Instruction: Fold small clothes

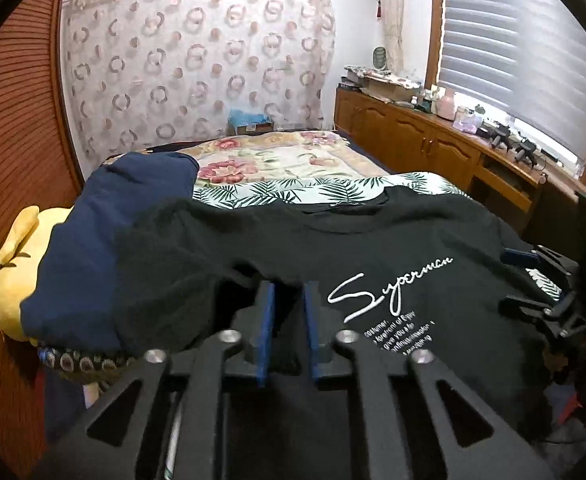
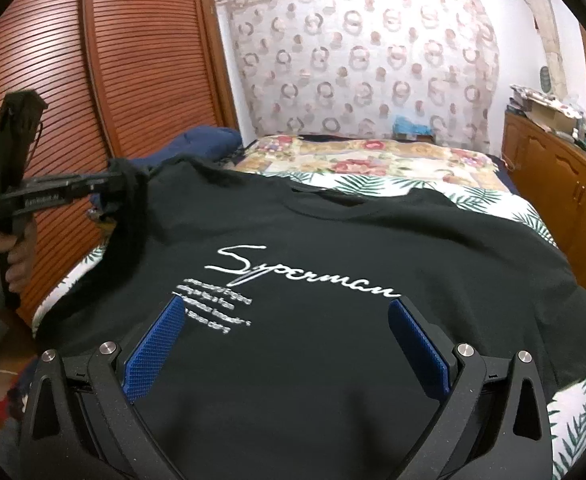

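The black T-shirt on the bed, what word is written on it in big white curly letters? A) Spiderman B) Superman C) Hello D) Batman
B: the black T-shirt shows "Superman" in white cursive script across its front, with smaller lines of white print below it that are too blurry to read.

"Superman" in white script on black T-shirt [image 2: 333, 240], just ahead of right claw [image 2: 289, 344]; small white lines beneath, too blurred to read.
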Tool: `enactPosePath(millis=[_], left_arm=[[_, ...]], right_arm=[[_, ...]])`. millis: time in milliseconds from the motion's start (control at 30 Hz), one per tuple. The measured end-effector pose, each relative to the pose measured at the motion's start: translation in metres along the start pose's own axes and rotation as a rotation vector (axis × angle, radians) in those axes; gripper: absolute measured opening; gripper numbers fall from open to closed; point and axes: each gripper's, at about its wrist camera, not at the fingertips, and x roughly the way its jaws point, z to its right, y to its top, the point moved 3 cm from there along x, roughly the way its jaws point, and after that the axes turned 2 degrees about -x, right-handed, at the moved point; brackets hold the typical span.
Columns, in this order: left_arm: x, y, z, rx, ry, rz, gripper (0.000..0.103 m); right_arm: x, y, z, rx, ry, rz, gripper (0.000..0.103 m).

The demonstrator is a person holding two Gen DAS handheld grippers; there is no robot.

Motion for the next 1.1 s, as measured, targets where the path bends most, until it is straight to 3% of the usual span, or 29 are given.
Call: enactPosePath(millis=[200,367,600,800,967,1100], left_arm=[[-0.040,-0.006,-0.015,-0.039,0.039,0.071,0.055],[-0.064,-0.013,-0.032,-0.053,0.118,0.113,0.056],[-0.079,-0.029,-0.057,-0.109,0.163,0.137,0.057],[-0.087,-0.044,-0.070,-0.147,0.185,0.145,0.060],[-0.092,-0.053,-0.080,-0.165,0.194,0.145,0.060],[-0.090,-0.060,-0.082,-0.171,0.191,0.139,0.060]], right_arm=[[0.004,0.007,-0.005,-0.034,0.006,0.002,0.102],[0.016,0.021,-0.028,-0.107,0.057,0.001,0.097],[0.053,0.052,-0.079,-0.208,0.212,-0.019,0.071],[0.095,0.066,-0.135,-0.285,0.343,-0.061,0.067],[0.135,0.067,-0.182,-0.383,0.386,-0.111,0.064],[0.161,0.061,-0.200,-0.459,0.358,-0.158,0.054]])
